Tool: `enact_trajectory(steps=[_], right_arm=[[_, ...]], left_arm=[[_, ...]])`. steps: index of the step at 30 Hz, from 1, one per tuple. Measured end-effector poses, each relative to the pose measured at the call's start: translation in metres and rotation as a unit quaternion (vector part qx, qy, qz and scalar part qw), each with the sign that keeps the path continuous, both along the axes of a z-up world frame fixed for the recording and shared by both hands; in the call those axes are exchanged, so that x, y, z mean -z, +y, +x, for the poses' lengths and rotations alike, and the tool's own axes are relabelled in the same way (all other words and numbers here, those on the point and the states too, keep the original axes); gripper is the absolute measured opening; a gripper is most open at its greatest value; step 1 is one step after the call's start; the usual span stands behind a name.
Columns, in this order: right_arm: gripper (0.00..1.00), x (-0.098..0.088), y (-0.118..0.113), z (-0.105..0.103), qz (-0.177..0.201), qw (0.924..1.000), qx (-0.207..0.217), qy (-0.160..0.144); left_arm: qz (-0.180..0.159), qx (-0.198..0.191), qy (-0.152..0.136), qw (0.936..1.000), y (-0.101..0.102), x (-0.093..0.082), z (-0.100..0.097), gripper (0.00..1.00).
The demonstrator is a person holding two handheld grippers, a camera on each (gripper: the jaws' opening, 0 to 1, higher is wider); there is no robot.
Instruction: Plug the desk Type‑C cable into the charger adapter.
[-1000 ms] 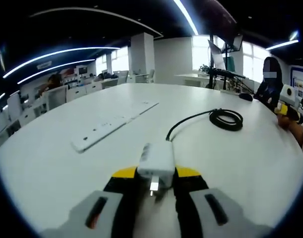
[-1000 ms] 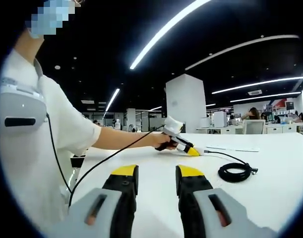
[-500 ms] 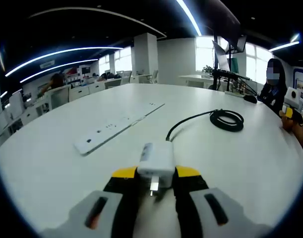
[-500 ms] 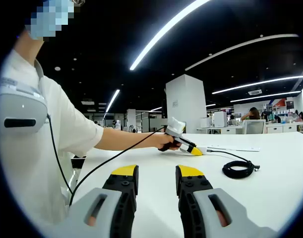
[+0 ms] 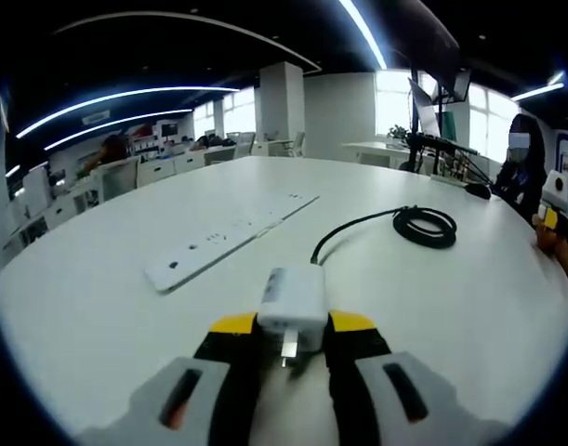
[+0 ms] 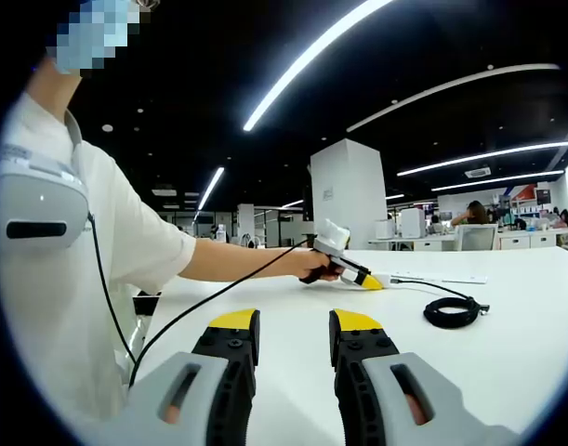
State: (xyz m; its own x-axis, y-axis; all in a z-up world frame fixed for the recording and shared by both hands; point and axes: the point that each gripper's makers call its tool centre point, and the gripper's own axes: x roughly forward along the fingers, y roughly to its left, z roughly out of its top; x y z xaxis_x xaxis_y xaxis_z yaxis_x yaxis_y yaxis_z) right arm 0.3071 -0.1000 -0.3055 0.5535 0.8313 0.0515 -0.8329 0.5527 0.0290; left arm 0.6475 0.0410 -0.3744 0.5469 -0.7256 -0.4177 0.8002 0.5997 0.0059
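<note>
Here, white boxy charger adapter (image 5: 291,309) clenched in left claw (image 5: 285,336), prongs rearward; right claw (image 6: 285,327) released.

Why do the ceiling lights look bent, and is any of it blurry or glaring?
Left gripper view: the fisheye lens curves the ceiling light strips and the white table; bright windows wash out; the charger adapter up close looks soft. Right gripper view: strips bow too against a dark ceiling; the coiled cable stays fairly sharp.
</note>
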Motion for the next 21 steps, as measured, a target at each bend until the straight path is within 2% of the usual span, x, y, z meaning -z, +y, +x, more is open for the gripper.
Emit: enact_trajectory(steps=[9, 21], right_arm=[[0.30, 0.0012, 0.0000, -0.0002, -0.002, 1.0000, 0.000, 0.001], [0.30, 0.0018, 0.0004, -0.0010, -0.003, 1.0000, -0.001, 0.001]], left_arm=[[0.007, 0.020, -0.002, 0.9998, 0.0006, -0.0016, -0.0026, 0.26], [0.021, 0.067, -0.002, 0.9975, 0.0061, -0.0035, -0.0087, 0.26]])
